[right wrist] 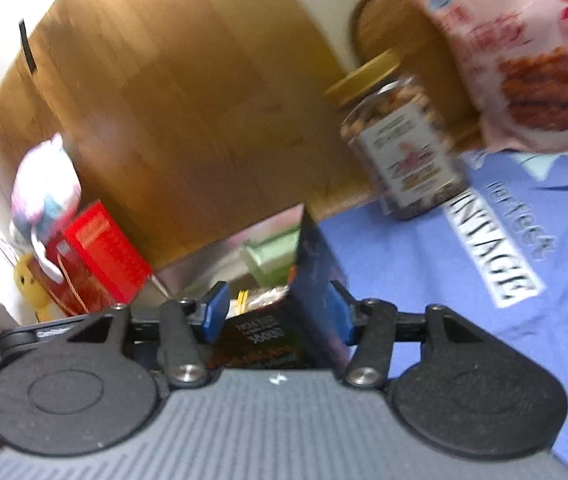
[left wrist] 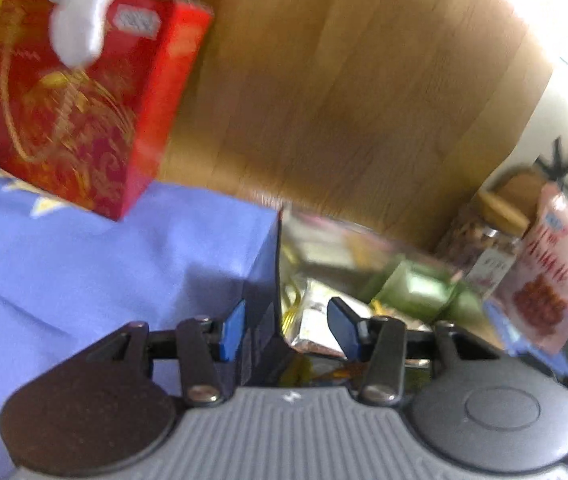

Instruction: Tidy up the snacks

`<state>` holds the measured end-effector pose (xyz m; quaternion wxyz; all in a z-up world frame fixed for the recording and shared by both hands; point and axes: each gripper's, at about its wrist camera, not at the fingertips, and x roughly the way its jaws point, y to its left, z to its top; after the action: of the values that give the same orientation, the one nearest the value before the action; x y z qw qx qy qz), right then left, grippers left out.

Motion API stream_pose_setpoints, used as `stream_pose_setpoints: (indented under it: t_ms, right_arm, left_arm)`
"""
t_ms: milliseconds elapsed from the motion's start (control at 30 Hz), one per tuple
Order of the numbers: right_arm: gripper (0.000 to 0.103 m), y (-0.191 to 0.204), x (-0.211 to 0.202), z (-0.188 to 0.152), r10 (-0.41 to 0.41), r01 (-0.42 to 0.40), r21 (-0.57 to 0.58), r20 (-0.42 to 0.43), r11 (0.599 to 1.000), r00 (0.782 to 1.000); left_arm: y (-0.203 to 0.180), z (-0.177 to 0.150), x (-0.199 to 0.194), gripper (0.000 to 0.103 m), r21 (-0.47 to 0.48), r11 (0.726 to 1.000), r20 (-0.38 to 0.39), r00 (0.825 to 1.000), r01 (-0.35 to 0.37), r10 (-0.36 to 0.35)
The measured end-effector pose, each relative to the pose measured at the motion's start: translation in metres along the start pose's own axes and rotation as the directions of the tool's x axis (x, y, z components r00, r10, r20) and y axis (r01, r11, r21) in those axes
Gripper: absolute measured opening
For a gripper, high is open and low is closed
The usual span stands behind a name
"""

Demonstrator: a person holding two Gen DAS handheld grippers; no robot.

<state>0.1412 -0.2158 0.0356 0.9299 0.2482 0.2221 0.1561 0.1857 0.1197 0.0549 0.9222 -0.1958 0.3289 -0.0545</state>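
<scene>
Two tongs, left tongs (left wrist: 288, 326) and right tongs (right wrist: 276, 314), each straddle a wall of the open snack box (left wrist: 267, 280), jaws apart and not gripping, apparently steadying it on the blue-clothed table (left wrist: 123, 248); nut jar (right wrist: 400, 152) and pink snack bag (right wrist: 524, 52) wait just beyond.

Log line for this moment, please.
left claw: open, straddling snack box wall | right claw: open, straddling opposite wall | nut jar: outside box

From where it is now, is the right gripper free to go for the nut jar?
Probably yes. The right gripper straddles the dark box's wall with open jaws, and bare blue cloth lies before the nut jar.
</scene>
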Motion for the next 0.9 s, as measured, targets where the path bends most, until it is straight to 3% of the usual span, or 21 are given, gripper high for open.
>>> stream_pose_setpoints:
  t_ms: [100,200,300,433,567,767,833,900]
  right_arm:
    - [0.056,-0.007,-0.027,-0.014,0.032,-0.032,0.005,-0.021,0.999,0.999]
    - [0.056,-0.004,-0.044,-0.032,0.099,-0.100,-0.009,-0.054,0.995,0.994]
    - [0.056,0.020,-0.043,-0.045,0.144,-0.154,-0.099,-0.108,0.983,0.984]
    - [0.056,0.068,-0.025,-0.062,0.175,-0.222,-0.269,-0.189,0.937,0.966]
    - [0.054,0.096,0.010,-0.074,0.153,-0.242,-0.354,-0.262,0.903,0.953]
    - [0.054,0.113,0.062,-0.085,0.040,-0.202,-0.499,-0.316,0.843,0.948]
    - [0.054,0.113,0.074,-0.086,0.023,-0.201,-0.507,-0.335,0.838,0.942]
    - [0.045,0.112,0.080,-0.090,0.030,-0.224,-0.507,-0.363,0.833,0.931]
  left_arm:
    - [0.003,-0.010,-0.028,0.045,0.029,0.999,0.022,0.999,0.037,-0.037]
    - [0.009,-0.028,-0.045,0.045,0.054,0.996,-0.008,0.997,0.073,-0.073]
    - [0.017,-0.043,-0.053,0.045,0.050,0.992,-0.059,0.991,0.120,-0.117]
    - [0.027,-0.050,-0.057,0.046,0.017,0.992,-0.077,0.990,0.124,-0.122]
    - [0.024,-0.049,-0.050,0.052,0.018,0.989,-0.097,0.985,0.144,-0.142]
    - [0.003,-0.056,-0.031,0.052,0.118,0.983,-0.130,0.984,0.141,-0.125]
    - [-0.001,-0.061,-0.019,0.045,0.153,0.982,-0.151,0.985,0.110,-0.087]
    - [0.004,-0.064,-0.012,0.040,0.124,0.979,-0.177,0.975,0.160,-0.137]
